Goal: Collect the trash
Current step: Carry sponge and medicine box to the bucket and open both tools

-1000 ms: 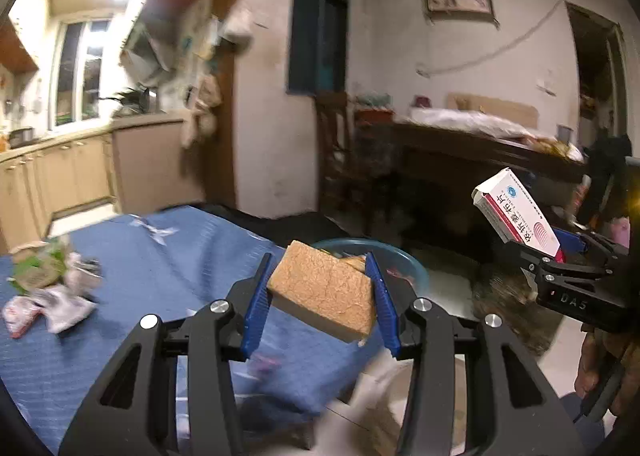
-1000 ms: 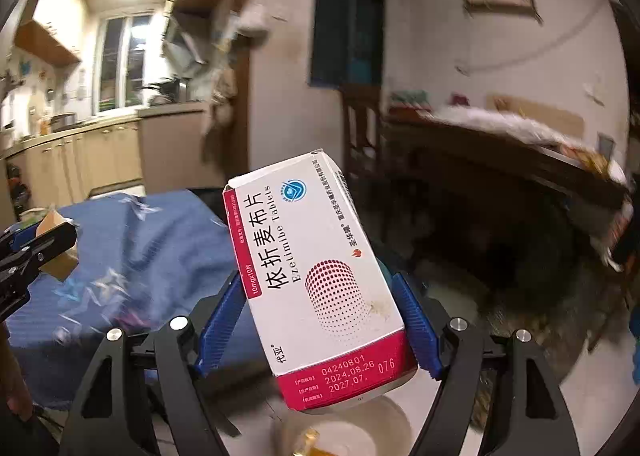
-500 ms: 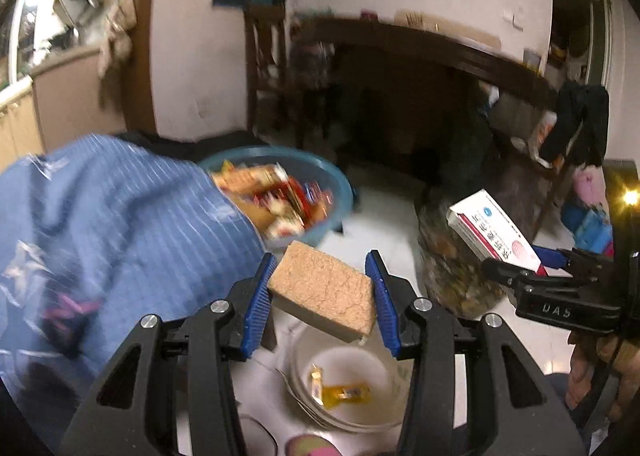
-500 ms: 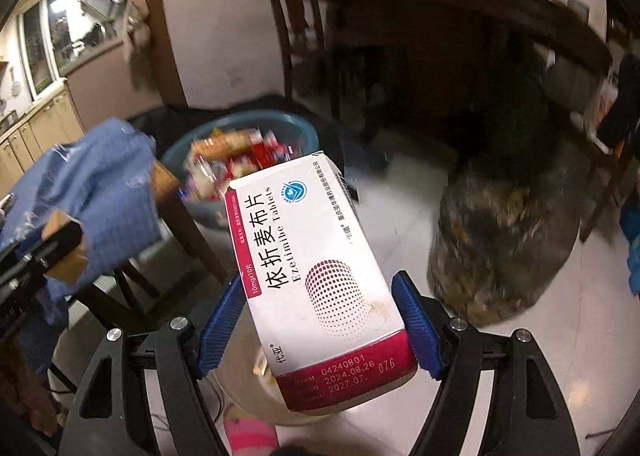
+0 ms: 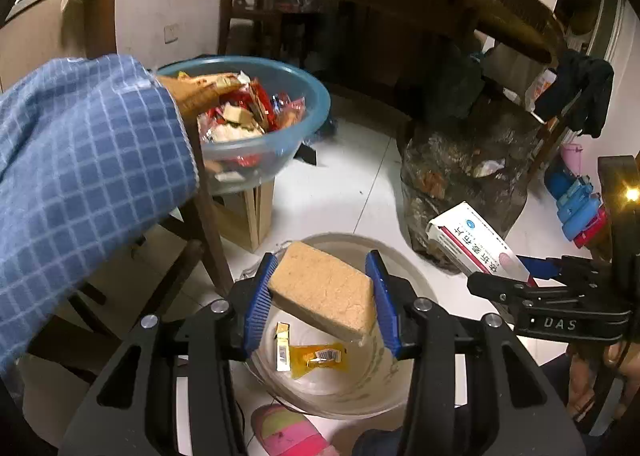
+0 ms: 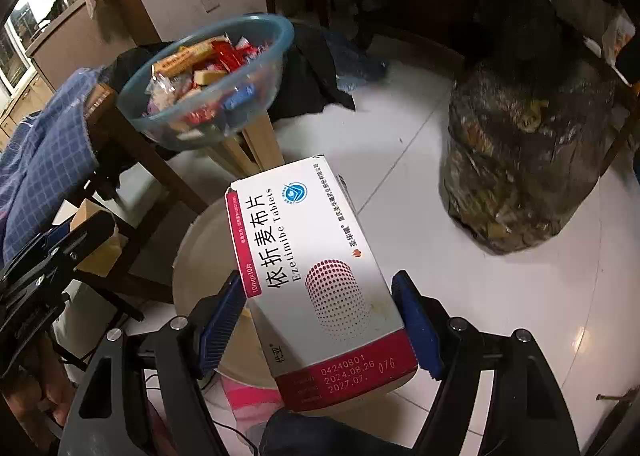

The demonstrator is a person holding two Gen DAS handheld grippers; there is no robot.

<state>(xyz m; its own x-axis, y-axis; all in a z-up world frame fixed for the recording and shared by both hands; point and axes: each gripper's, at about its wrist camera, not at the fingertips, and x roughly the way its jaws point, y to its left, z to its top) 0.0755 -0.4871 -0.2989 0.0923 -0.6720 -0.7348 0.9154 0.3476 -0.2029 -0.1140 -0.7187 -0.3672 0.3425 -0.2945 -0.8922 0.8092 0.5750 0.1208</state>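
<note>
Both grippers have dropped from table height and tilted toward the floor since the earlier frames, so the kitchen and the blue checked tablecloth [image 5: 92, 160] top have left view and the white bucket [image 5: 404, 388] now lies directly beyond the fingers.

Left gripper [image 5: 322, 296]: clenched on a tan sponge block [image 5: 324, 290], blue pads pressing its two short sides. Below the block, inside the bucket, lie a yellow sachet [image 5: 320, 356] and a small white wrapper [image 5: 283, 344].

Right gripper [image 6: 320, 322]: grasping a white and magenta Ezetimibe tablet box [image 6: 316, 284] across its width, box angled up and away from the jaws, over the bucket rim [image 6: 192, 240].

Ahead and left of both grippers, a blue basin [image 5: 316, 96] of snack wrappers stands on a wooden stool [image 5: 250, 212]. Ahead and right sits a full dark rubbish bag [image 6: 524, 160].
</note>
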